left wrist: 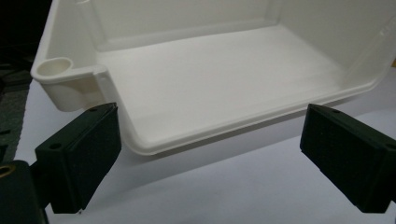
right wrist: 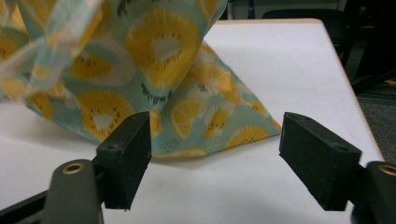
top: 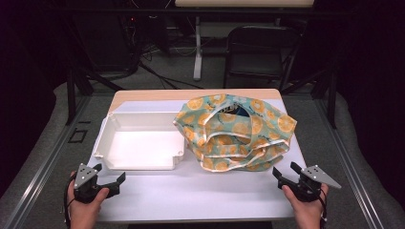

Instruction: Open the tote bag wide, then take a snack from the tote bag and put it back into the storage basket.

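A teal cloth printed with orange slices (top: 236, 131) lies crumpled on the right half of the white table, something dark blue showing in its top fold. A white plastic box (top: 138, 140) sits empty to its left. My left gripper (top: 111, 179) hovers open just in front of the box's near left corner; in the left gripper view the box rim (left wrist: 201, 135) lies beyond its spread jaws. My right gripper (top: 282, 174) is open near the cloth's front right corner, and in the right gripper view the cloth (right wrist: 154, 79) hangs just past the jaws, untouched.
The white table surface (top: 200, 195) has free room along the front edge between both hands. A folding chair (top: 260, 50) and a table leg (top: 197, 47) stand behind the table, on grey floor.
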Demonstrator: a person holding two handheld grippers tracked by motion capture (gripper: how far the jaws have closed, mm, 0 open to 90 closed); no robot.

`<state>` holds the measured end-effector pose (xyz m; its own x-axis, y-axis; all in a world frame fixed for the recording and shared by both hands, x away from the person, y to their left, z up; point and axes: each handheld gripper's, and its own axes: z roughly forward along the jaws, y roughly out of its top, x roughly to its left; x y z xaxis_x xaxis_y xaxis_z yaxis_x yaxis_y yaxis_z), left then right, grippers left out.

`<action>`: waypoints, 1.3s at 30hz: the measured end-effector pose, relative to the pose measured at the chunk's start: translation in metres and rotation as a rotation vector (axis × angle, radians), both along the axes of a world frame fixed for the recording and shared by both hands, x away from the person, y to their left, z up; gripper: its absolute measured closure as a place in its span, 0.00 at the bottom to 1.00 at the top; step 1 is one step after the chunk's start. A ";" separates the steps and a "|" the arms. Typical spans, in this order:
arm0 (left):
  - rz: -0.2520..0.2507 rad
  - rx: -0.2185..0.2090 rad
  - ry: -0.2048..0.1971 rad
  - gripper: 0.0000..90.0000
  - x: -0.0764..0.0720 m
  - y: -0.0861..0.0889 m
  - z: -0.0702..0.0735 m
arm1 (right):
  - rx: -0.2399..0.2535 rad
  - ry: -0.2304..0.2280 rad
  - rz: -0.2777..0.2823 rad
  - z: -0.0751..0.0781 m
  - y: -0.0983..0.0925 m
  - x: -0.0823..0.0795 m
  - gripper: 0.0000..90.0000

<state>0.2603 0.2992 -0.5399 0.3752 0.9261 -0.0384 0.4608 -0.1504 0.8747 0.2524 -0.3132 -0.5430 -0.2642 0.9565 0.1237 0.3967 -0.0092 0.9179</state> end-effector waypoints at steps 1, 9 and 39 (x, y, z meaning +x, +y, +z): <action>-0.006 -0.003 -0.002 0.07 -0.001 -0.002 0.001 | 0.012 -0.005 -0.006 0.002 0.000 -0.001 0.29; -0.020 -0.032 -0.049 0.13 -0.012 -0.017 0.015 | -0.031 -0.060 0.029 0.016 0.002 -0.015 0.37; -0.353 -0.117 -0.155 0.38 0.060 -0.149 0.106 | -0.073 -0.220 0.068 0.115 0.039 0.016 0.66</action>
<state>0.3200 0.1498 -0.4334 0.6790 0.7321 -0.0539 0.2602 -0.1714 0.9502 0.2679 -0.2747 -0.4283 -0.3415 0.9398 -0.0123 0.1850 0.0801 0.9795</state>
